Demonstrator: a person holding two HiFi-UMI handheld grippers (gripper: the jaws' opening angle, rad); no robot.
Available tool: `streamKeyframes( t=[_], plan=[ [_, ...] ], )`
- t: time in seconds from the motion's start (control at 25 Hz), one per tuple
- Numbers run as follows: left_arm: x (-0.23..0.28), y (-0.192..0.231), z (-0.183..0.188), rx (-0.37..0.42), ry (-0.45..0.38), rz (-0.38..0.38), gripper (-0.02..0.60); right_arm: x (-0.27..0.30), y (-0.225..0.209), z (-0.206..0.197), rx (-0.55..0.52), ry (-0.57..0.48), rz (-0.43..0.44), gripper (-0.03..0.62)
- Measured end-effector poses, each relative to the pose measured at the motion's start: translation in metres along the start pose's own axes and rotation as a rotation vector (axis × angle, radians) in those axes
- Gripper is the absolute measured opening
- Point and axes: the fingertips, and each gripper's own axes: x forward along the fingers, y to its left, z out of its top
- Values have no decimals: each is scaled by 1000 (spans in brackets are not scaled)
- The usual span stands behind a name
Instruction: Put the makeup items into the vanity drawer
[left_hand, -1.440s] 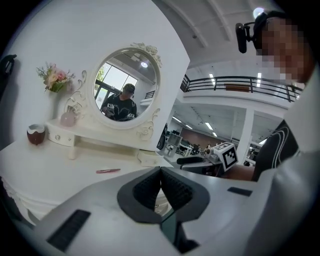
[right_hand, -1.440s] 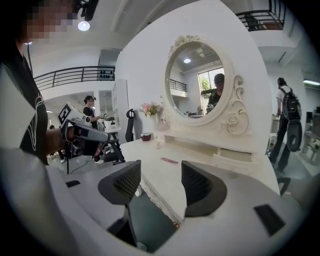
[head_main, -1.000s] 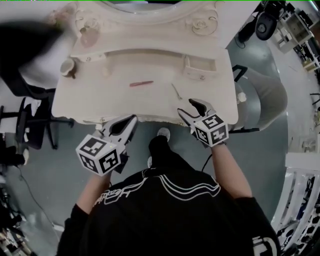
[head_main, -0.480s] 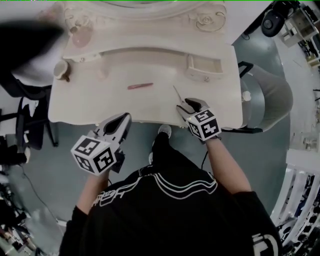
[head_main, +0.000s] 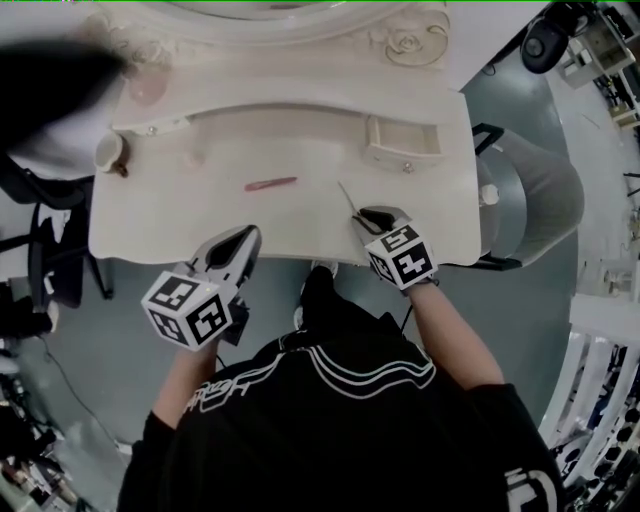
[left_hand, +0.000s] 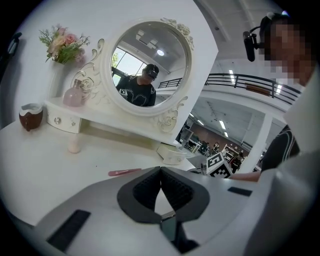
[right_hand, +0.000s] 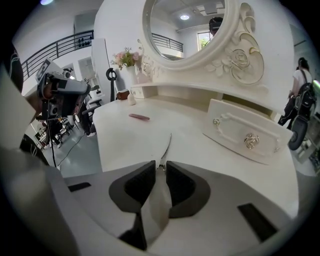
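A thin silver tool (head_main: 346, 195) (right_hand: 166, 142) lies on the white vanity top (head_main: 180, 220), in front of the open small drawer (head_main: 405, 143) (right_hand: 245, 132). My right gripper (head_main: 365, 213) (right_hand: 160, 167) points down at the tool's near end. Its jaws have just been closing, and the end sits in the narrow gap between the tips. A pink makeup stick (head_main: 270, 184) (left_hand: 124, 172) (right_hand: 139, 117) lies mid-table. My left gripper (head_main: 245, 235) (left_hand: 160, 169) hovers at the table's front edge, tips together and holding nothing.
An oval mirror (left_hand: 150, 65) stands at the back. A brown cup (head_main: 107, 152) (left_hand: 31, 116), a pink bottle (left_hand: 73, 95) and flowers (left_hand: 62, 45) are at the back left. A grey chair (head_main: 530, 195) stands at the table's right side.
My right gripper has dropped onto the table at the silver tool's near end and its jaws have narrowed around it. My left gripper has shifted slightly left and lower.
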Motion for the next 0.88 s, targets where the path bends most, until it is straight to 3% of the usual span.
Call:
streamKeyframes(
  t=[0.36,0.6,0.88],
  plan=[
    [25,1,1,4,31,-24,23,-3,-2,3,26,5,45,75],
    [44,0,8,3,50,-48,23,-26,-13,26,-21,-26,59,74],
    [67,-5,36,26,43,-74,23,-70,-42,61,-56,-99,13,74]
  ],
)
